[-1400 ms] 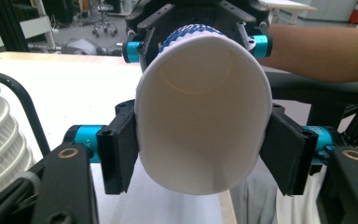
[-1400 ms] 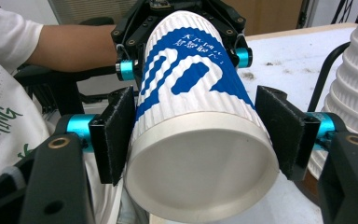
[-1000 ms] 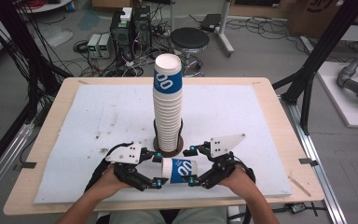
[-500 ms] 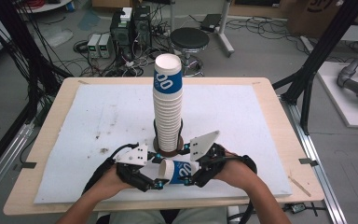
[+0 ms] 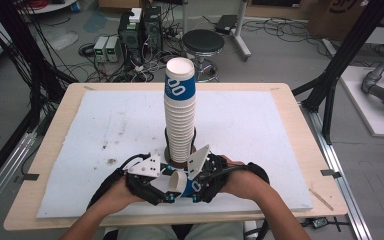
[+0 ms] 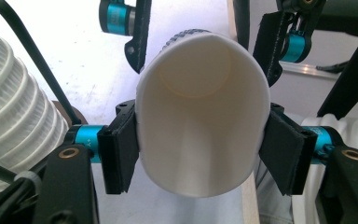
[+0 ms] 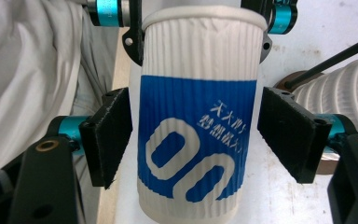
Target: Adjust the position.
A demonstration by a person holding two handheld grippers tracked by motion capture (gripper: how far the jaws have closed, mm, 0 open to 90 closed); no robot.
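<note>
In the high view I count one tall stack of paper cups [image 5: 180, 120] standing upright at the middle of the white mat [image 5: 260, 130], and one single cup [image 5: 182, 184] lying on its side near the front edge of the mat, just in front of the stack. The top cup of the stack has a blue band with white "00". My left gripper [image 5: 166, 189] and my right gripper [image 5: 196, 186] meet at the single cup, one from each side. Behind the table I see one round black stool [image 5: 203, 42].

In the left gripper view I look into the open mouth of the single cup [image 6: 200, 116]. The two black pads [image 6: 121, 151] press on its rim from both sides and the mouth is squeezed to an oval, so this claw is clamped on the cup. The ribbed stack [image 6: 14, 107] is at the left.

In the right gripper view the cup [image 7: 196, 116] shows a blue band with large white "00" and one line of small white characters, which I cannot read. The jaws have just been closing, with the cup between them. The left pad [image 7: 107, 135] is very near the wall, the right pad [image 7: 291, 133] stands apart from it, so this claw is not yet gripping.
</note>
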